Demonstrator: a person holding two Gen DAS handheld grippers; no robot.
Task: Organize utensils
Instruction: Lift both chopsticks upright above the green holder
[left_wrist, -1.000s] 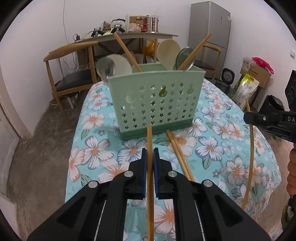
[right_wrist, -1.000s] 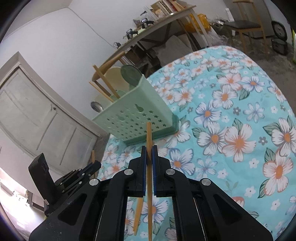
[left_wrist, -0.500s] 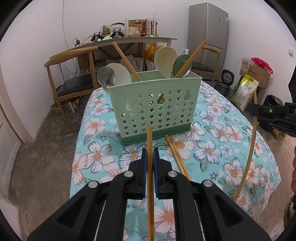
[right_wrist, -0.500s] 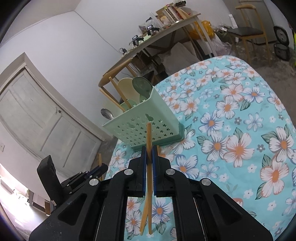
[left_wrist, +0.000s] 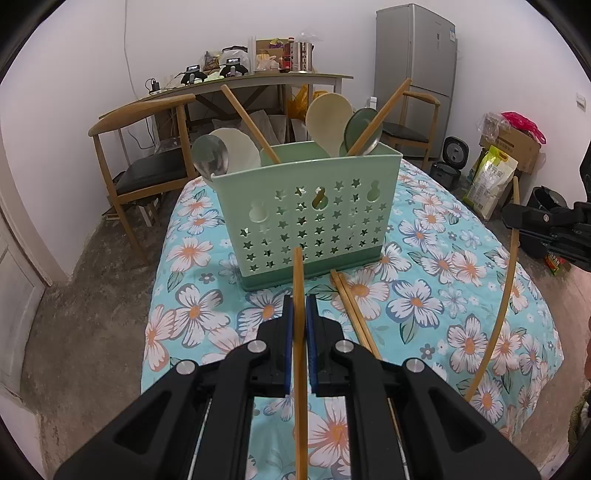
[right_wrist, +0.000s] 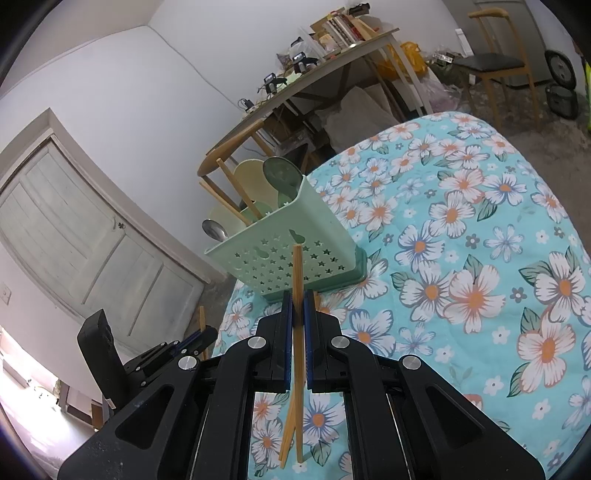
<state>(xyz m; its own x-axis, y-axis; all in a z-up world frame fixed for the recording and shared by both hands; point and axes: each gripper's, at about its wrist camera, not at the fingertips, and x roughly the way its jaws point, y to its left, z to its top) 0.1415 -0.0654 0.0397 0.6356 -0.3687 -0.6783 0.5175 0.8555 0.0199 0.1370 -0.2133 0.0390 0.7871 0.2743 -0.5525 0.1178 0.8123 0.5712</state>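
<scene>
Clamping a single wooden chopstick (left_wrist: 299, 332) between its blue pads, the left gripper (left_wrist: 299, 306) has its jaws nearly together, and the stick runs straight forward past the fingertips toward the green caddy (left_wrist: 306, 214). The right gripper (right_wrist: 297, 306) is closed the same way on a second chopstick (right_wrist: 297, 295), whose tip lies in line with the caddy's perforated wall in the right wrist view. In the left wrist view that gripper shows at the right edge, its stick appearing as a long bowed line.

Just beyond the left fingertips, two loose chopsticks (left_wrist: 351, 306) lie side by side on the floral tablecloth (left_wrist: 443, 295), their far ends close to the caddy's base.

The caddy stands upright on the cloth, star holes across its front. Inside it lean a metal spoon (left_wrist: 210, 158), pale plastic spoons (left_wrist: 328, 118) and two more chopsticks (left_wrist: 251, 125), tilted outward.

Farther back are wooden chairs (left_wrist: 144, 147), a cluttered side table (left_wrist: 258, 81) and a grey refrigerator (left_wrist: 417, 51).
</scene>
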